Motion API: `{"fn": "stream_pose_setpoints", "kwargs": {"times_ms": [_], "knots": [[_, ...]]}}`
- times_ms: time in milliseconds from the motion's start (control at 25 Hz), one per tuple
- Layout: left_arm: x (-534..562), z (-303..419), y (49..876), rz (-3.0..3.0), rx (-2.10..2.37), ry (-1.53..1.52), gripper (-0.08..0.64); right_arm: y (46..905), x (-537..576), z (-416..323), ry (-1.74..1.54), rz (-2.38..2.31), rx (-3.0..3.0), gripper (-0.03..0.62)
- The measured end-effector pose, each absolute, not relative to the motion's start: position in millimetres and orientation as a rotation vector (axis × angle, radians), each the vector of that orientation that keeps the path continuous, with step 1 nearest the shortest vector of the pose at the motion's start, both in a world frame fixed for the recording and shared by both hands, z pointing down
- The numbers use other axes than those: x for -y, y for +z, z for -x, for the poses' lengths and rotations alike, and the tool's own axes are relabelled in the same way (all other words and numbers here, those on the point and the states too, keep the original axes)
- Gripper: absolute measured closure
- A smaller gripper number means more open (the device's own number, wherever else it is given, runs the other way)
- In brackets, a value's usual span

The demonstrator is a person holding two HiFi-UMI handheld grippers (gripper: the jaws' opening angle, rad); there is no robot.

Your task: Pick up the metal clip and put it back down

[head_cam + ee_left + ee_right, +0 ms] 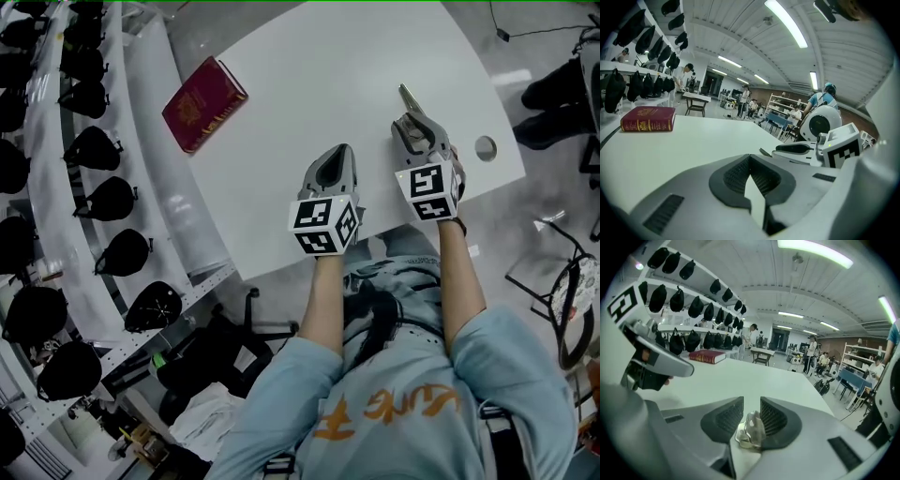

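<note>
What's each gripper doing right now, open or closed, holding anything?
Left gripper: closed, empty.
Right gripper: open, metal clip between its fingers, not pinched.

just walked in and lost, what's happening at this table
A person holds a gripper in each hand over a white table. The clip sits between the open fingers of the right gripper, unclamped, and seems to rest on the table. The left gripper is shut and empty. A red book lies near the table's far left edge.
</note>
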State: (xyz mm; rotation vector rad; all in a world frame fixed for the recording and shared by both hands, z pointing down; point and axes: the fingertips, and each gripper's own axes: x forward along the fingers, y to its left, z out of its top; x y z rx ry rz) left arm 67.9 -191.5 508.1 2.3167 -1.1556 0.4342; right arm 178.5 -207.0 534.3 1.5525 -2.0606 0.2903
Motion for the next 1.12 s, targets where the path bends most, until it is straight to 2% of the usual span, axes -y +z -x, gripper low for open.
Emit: {"fn": "stream_pose_setpoints", "kwargs": {"times_ms": [120,200,280,640,1120], "knots": [[196,-68,496,-2.33,1.177,0.399,0.538,510,215,-183,0.308,-1.61,2.12,0.485],[200,-67,485,-2.34,1.195,0.371,0.538,495,220,-185,0.331,-1.628,2.153,0.535],[204,-66,475,-2.351,1.213,0.343,0.538,482,224,-186,0.347,-1.636,2.19,0.546],[223,-57,429,-2.394,1.302,0.238,0.538,433,241,-174,0.449,-1.638,2.412,0.565],[251,-41,361,-2.495,1.395,0.108,0.538,355,269,-178,0.313,-1.728,2.5,0.565]]}}
